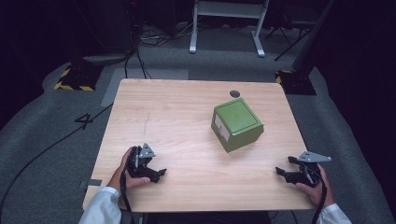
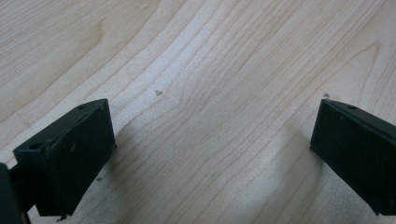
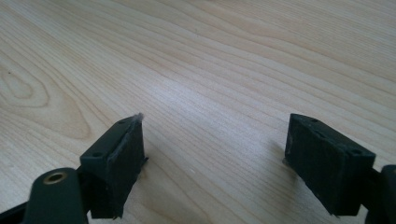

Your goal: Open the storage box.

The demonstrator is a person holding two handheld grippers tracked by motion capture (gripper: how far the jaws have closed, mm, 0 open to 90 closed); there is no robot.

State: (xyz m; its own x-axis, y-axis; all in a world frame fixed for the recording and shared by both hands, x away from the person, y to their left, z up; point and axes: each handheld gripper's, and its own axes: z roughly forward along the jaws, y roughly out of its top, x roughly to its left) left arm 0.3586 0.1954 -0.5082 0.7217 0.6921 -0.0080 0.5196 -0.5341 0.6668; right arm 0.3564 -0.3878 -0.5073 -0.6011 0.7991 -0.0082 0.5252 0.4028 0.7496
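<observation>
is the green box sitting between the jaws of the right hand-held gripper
No, the green box stands apart on the table, farther up from the right hand-held gripper, whose open jaws hold nothing.

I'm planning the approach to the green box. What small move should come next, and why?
Probably bring the right gripper forward and inward toward the green box. Both it and the left gripper rest at the near edge of the table, jaws open with only bare wood between them, well apart from the box. The right one looks nearer to it.
</observation>
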